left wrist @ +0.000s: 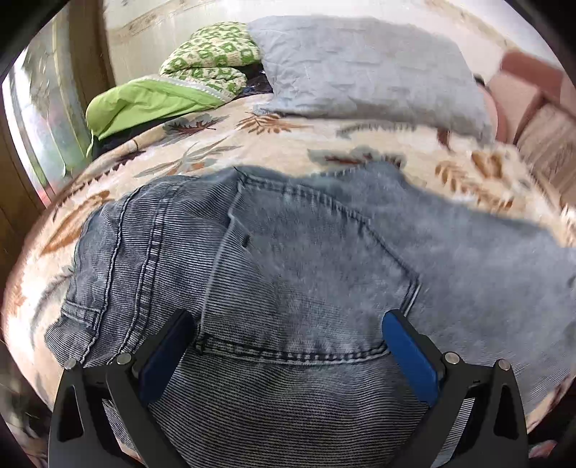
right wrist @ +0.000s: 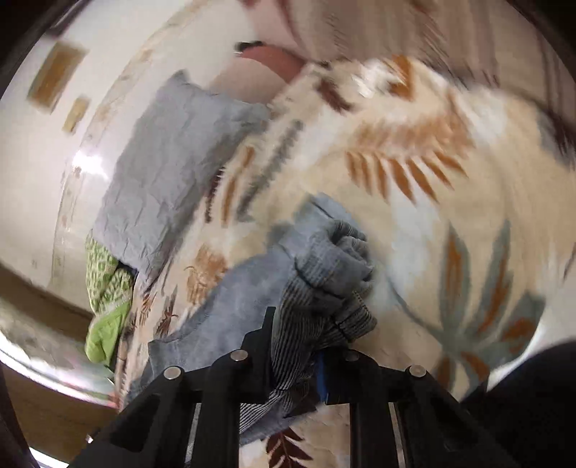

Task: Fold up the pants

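A: Pants (left wrist: 295, 273) — where do they sit against the jaws?

B: The left gripper (left wrist: 288, 334) has its jaws spread wide, one blue pad on either side of the back pocket (left wrist: 309, 288), with the denim lying between them and nothing pinched. The right gripper (right wrist: 295, 345) has its jaws closed on a bunched fold of the same pants (right wrist: 324, 284), the striped inside of the cloth showing where it is squeezed.

A: And the rest of the pants?

B: In the left view they lie spread on the bed, seat upward, over a cream blanket (left wrist: 216, 144) printed with orange and grey leaves. In the right view the gathered part rises off the blanket (right wrist: 414, 187) and the remainder trails away to the left, blurred.

A: What lies beyond?

B: A grey pillow (left wrist: 363, 68) at the head of the bed, just beyond the pants. Beside it, a green patterned quilt (left wrist: 212, 54) and a plain lime-green cloth (left wrist: 144, 104). Behind them, a pale wall (left wrist: 151, 32).
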`<control>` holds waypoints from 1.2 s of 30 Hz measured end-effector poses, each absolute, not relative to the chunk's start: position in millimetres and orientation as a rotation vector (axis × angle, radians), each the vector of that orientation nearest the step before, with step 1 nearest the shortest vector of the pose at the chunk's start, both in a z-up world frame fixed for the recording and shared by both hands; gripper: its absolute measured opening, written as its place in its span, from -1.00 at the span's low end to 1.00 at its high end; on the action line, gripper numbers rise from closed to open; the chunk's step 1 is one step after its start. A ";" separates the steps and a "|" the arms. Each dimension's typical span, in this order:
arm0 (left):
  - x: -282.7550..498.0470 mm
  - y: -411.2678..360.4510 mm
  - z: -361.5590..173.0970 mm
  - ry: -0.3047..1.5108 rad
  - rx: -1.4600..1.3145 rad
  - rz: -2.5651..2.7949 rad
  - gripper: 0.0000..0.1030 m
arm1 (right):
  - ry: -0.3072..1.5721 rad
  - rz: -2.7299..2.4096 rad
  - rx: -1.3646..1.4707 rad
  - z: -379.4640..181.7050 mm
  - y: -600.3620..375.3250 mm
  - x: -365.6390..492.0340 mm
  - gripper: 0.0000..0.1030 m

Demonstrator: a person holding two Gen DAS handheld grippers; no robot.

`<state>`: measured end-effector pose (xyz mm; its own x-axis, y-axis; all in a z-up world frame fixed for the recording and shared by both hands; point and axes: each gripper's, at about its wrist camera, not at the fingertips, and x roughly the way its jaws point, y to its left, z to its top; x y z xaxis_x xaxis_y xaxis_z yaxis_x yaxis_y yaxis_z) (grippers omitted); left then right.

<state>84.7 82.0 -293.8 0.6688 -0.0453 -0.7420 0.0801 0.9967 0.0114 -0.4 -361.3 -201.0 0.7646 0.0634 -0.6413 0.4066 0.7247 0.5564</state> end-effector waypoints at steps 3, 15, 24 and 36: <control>78.9 95.7 -277.5 0.769 -0.064 -0.110 1.00 | 0.675 -0.141 0.595 -173.2 -330.2 17.2 -0.67; 86.5 126.9 -275.1 0.774 -0.210 -0.066 1.00 | 1.053 0.241 0.167 -218.2 -143.2 79.8 -0.60; 91.6 115.2 -281.8 0.810 -0.169 -0.090 1.00 | 1.108 0.462 0.044 -229.0 -128.2 53.3 0.30; 74.8 75.4 -274.5 0.738 -0.029 -0.179 1.00 | 0.949 0.268 0.374 -210.6 -231.4 59.5 0.27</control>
<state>74.8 75.4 -274.5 0.7255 -0.1721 -0.6663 0.1518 0.9844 -0.0890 59.5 -231.4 -210.6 0.5572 0.3822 -0.7372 -0.0593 0.9039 0.4237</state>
